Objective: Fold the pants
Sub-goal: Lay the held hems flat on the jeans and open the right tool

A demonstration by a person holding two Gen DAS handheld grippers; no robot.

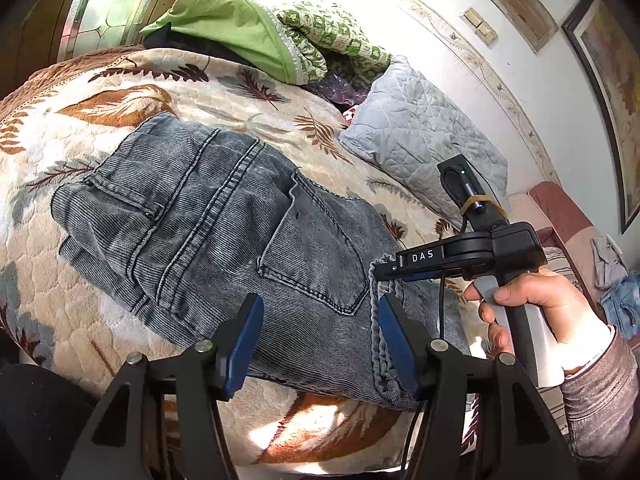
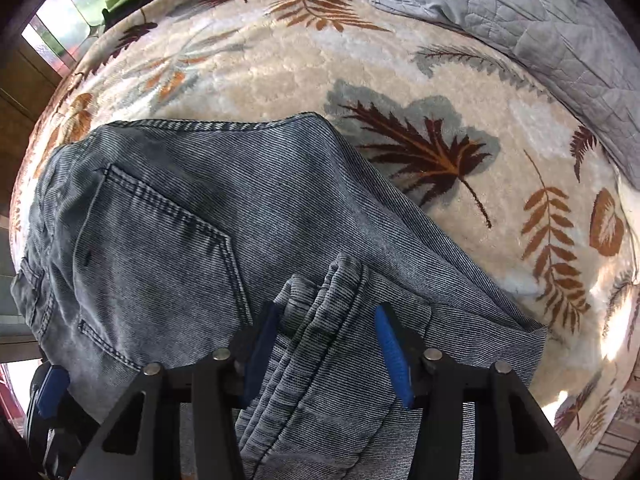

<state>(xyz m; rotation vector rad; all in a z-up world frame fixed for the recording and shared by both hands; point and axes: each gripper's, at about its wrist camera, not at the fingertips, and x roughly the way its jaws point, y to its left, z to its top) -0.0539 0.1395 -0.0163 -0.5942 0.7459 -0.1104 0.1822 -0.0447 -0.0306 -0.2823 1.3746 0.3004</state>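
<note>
My right gripper [image 2: 326, 344] and left gripper [image 1: 320, 336] gape over faded grey-blue denim pants [image 1: 224, 232], waistband pointing away-left.

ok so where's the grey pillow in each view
Left wrist view: the grey pillow lies upper right of centre, past the jeans, on the leaf-print blanket.
Right wrist view: the same pillow fills the top right corner.
Shared landmark: the jeans' back pocket, which lies between camera and pillow in both.
</note>
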